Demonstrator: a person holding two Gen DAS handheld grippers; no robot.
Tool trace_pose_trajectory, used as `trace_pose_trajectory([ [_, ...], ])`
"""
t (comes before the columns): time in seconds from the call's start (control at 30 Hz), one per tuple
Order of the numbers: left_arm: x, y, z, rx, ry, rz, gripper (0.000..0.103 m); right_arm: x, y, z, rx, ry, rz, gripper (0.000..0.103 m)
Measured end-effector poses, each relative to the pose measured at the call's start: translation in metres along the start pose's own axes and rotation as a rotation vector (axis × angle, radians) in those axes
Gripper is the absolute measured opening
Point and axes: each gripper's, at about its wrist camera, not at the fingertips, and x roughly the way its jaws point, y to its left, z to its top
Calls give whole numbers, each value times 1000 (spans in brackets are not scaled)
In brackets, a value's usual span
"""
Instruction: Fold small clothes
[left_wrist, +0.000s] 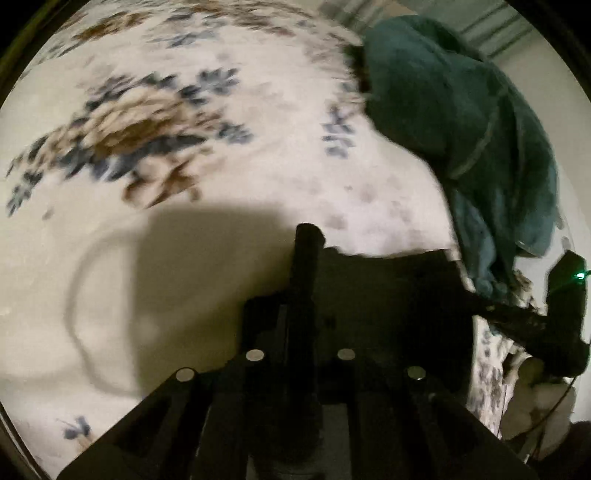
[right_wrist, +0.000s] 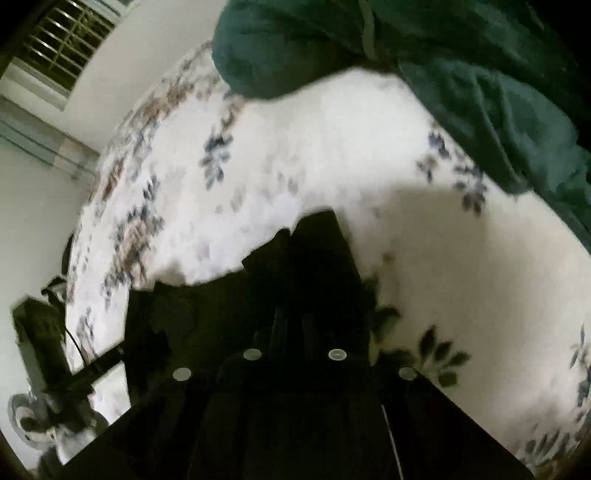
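Both views are blurred and dim. A black cloth hangs between the left gripper and the right gripper, stretched above the floral bedspread. Each claw appears clenched on an edge of the cloth, though the dark fabric hides the fingertips. A teal garment lies heaped on the bedspread beyond. Risks, as judged: a shallow pinch could slip under tension; uneven lowering could skew the fold; the cloth could snag the teal garment nearby.
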Motion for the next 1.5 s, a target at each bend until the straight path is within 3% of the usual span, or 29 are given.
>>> trace_pose_trajectory([
  [0.13, 2, 2, 4, -6, 24, -7, 10, 19, 3, 4, -80, 64, -76, 6],
  [0.2, -11, -4, 4, -9, 14, -23, 10, 21, 2, 6, -78, 106, -62, 11],
  [0.23, -18, -4, 2, -21, 5, -32, 17, 18, -2, 5, -71, 122, -45, 22],
  [0.27, -32, -4, -3, -47, -17, -33, 36, 15, -6, 3, -65, 130, -24, 44],
  [0.3, -42, -3, -7, -72, -36, -49, 73, 9, -12, 0, -56, 138, 14, 55],
  [0.33, -55, -2, -17, -100, -61, -78, 91, 1, -19, -6, -51, 144, 47, 68],
  [0.37, -68, 0, -27, -127, -91, -92, 100, -7, -25, -9, -48, 156, 70, 73],
  [0.43, -92, 4, -55, -183, -142, -107, 100, -16, -40, -22, -50, 208, 117, 83],
  [0.47, -100, 4, -70, -210, -146, -93, 100, -19, -46, -27, -49, 229, 127, 94],
  [0.53, -115, 2, -115, -283, -148, -49, 101, -20, -62, -40, -43, 291, 175, 103],
  [0.7, -110, 5, -231, -566, -116, -72, 101, -8, -77, -50, -82, 367, 192, 103],
  [0.77, -86, 7, -267, -679, -94, -118, 101, 3, -75, -43, -96, 383, 229, 103],
  [0.83, -57, 4, -282, -719, -85, -147, 101, 17, -70, -33, -103, 388, 259, 103],
  [0.97, -33, -7, -277, -692, -161, -87, 101, 60, -61, -9, -78, 422, 295, 103],
  [1.17, -27, -7, -250, -734, -262, -140, 101, 94, -42, 11, -6, 401, 384, 103],
  [1.23, -28, -2, -239, -756, -311, -163, 96, 96, -36, 8, -12, 381, 387, 103],
  [1.3, -29, 5, -231, -783, -333, -170, 56, 96, -30, 4, -37, 369, 380, 92],
  [1.37, -31, 7, -222, -766, -330, -176, 44, 97, -27, -4, -45, 377, 324, 27],
  [1.5, -44, 11, -208, -676, -278, -188, 38, 72, -37, -20, 87, 336, 354, 22],
])
